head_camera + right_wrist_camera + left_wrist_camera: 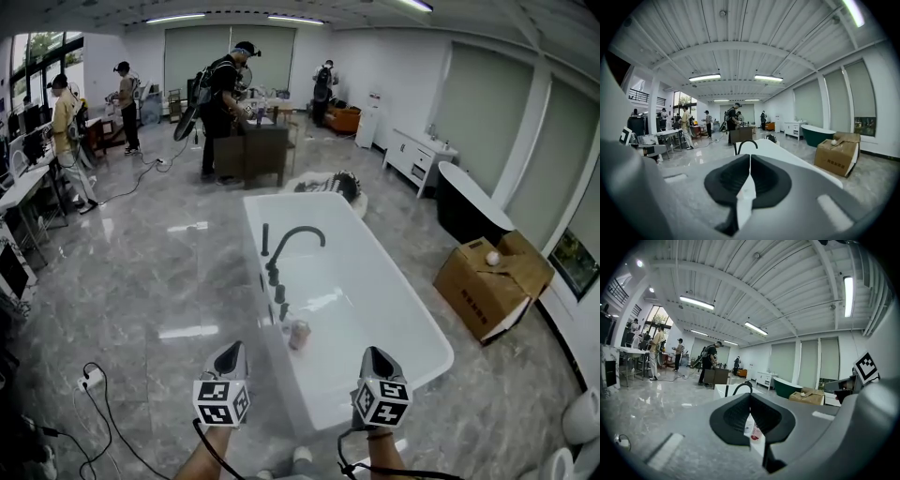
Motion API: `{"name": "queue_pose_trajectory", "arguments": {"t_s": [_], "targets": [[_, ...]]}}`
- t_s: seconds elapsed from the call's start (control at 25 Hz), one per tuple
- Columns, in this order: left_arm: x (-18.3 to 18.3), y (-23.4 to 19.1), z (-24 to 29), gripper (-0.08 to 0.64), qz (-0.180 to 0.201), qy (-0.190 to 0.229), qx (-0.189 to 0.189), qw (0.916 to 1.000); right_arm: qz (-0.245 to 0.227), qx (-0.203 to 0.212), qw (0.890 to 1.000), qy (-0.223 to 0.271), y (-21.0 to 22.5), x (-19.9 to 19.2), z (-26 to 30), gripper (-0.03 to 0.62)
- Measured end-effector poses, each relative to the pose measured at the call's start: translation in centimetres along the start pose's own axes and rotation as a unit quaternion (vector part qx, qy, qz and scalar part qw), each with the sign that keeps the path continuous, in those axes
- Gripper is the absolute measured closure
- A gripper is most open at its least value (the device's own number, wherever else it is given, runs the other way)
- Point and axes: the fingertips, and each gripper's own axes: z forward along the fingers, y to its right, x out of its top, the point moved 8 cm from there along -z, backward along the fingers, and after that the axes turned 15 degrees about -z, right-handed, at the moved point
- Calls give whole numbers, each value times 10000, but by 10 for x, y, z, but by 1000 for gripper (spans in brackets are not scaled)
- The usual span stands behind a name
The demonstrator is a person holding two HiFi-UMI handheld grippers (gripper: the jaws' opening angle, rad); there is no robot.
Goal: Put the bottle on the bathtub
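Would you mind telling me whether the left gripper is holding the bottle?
No, in the head view the bottle stands at the bathtub rim, apart from the left gripper.

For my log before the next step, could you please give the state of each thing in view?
left gripper: shut, empty.
right gripper: shut, empty.
bathtub: no water seen.
bottle: upright at the bathtub rim, unheld.
cardboard box: flaps open.
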Motion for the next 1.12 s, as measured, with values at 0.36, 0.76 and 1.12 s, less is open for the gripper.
{"name": "queue_pose_trajectory", "arguments": {"t_s": [0.36, 0.76, 1.12], "targets": [[-4, -3, 9, 551, -81, -17, 87, 9999, 239, -636, 9975, -201, 52, -22, -22, 589], [-9, 8, 21, 551, 3, -71, 108, 9999, 428, -744, 9958, -315, 72, -40, -17, 589], [-10, 10, 30, 551, 15, -101, 185, 9998, 270, -627, 9974, -214, 72, -34, -5, 589]]}}
